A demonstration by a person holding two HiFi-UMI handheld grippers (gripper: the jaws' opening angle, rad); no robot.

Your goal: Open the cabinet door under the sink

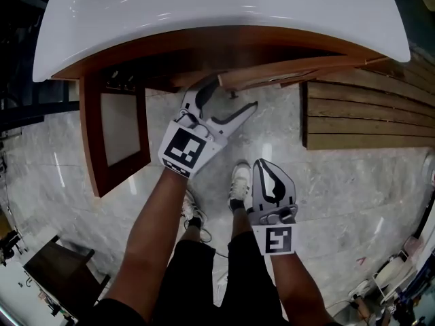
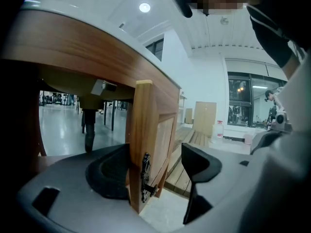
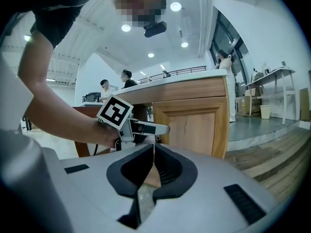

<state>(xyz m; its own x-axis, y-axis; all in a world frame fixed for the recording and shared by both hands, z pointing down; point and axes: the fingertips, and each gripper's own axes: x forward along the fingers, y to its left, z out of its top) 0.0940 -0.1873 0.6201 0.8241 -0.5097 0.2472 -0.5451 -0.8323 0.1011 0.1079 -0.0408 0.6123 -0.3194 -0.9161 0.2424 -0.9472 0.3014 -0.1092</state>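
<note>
Under the white sink (image 1: 204, 5), the wooden cabinet's right door (image 1: 299, 70) stands partly swung out. My left gripper (image 1: 233, 94) is open, and its jaws straddle that door's free edge. In the left gripper view the door edge (image 2: 138, 144) and its small metal handle (image 2: 146, 176) sit between the jaws of the left gripper (image 2: 155, 171), with a gap to the right finger (image 2: 199, 165). My right gripper (image 1: 262, 163) hangs lower and nearer me, shut on nothing. The right gripper view shows the right gripper (image 3: 153, 154) with its jaws closed, facing the door panel (image 3: 194, 125).
The cabinet's left door (image 1: 112, 138) is swung wide open over the marble floor. A slatted wooden platform (image 1: 367, 117) lies right of the cabinet. The person's shoes (image 1: 239, 182) stand just below the grippers. People stand far behind the counter in the right gripper view.
</note>
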